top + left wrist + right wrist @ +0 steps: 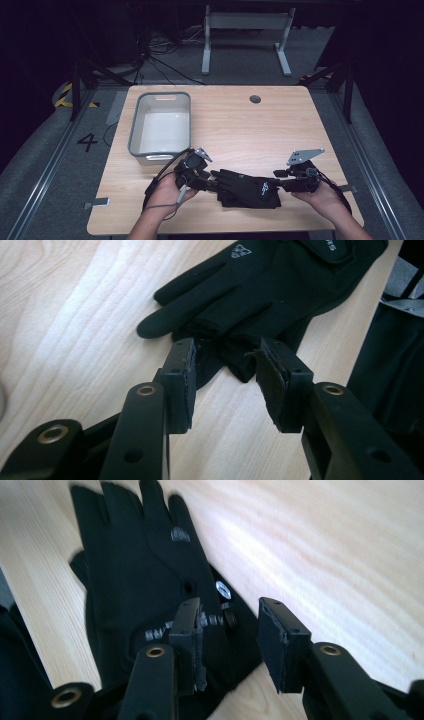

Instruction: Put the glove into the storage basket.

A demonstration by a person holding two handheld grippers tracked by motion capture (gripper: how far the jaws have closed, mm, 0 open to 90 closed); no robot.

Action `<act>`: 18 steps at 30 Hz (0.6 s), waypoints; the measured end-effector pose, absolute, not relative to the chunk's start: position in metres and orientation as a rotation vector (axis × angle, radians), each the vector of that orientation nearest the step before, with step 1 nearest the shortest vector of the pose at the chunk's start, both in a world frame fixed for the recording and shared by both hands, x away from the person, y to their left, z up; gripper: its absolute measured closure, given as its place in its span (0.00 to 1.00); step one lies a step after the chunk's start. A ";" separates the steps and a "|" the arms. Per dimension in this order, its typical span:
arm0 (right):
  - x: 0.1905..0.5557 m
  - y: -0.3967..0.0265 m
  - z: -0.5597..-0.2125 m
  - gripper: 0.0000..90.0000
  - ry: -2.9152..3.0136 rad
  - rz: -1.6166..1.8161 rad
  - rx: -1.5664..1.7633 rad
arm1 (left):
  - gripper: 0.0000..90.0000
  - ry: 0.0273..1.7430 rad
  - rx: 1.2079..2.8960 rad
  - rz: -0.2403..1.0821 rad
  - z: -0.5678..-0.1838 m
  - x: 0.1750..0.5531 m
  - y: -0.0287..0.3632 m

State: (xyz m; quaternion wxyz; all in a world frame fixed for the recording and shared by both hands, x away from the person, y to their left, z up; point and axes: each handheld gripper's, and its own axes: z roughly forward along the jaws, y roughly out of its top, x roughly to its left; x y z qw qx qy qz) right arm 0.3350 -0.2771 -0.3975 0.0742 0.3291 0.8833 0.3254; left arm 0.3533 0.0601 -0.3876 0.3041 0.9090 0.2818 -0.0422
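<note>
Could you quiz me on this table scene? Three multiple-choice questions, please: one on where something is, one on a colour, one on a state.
1. Where is the bin?
A. far left of the table
B. near right corner
C. on the floor

2. What colour are the gloves?
A. white
B. black
C. red

3. How do the left gripper's jaws stand?
A. clamped on the bin
C. open at the glove fingers
B. shut tight on nothing

Answers: 1 A, it sits at the far left edge. 2 B, dark all over. 3 C, a gap shows between the pads.
</note>
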 end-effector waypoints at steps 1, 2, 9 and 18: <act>0.335 -0.278 -0.400 0.69 2.663 0.956 0.996 | 0.66 0.743 2.405 -0.115 -0.387 0.353 0.059; 0.335 -0.279 -0.402 0.70 2.670 0.942 0.998 | 0.66 0.736 2.407 -0.122 -0.387 0.353 0.058; 0.337 -0.280 -0.409 0.70 2.700 0.892 1.031 | 0.66 0.721 2.424 -0.141 -0.389 0.353 0.053; 0.336 -0.272 -0.421 0.68 2.772 0.801 1.023 | 0.66 0.730 2.429 -0.151 -0.391 0.353 0.051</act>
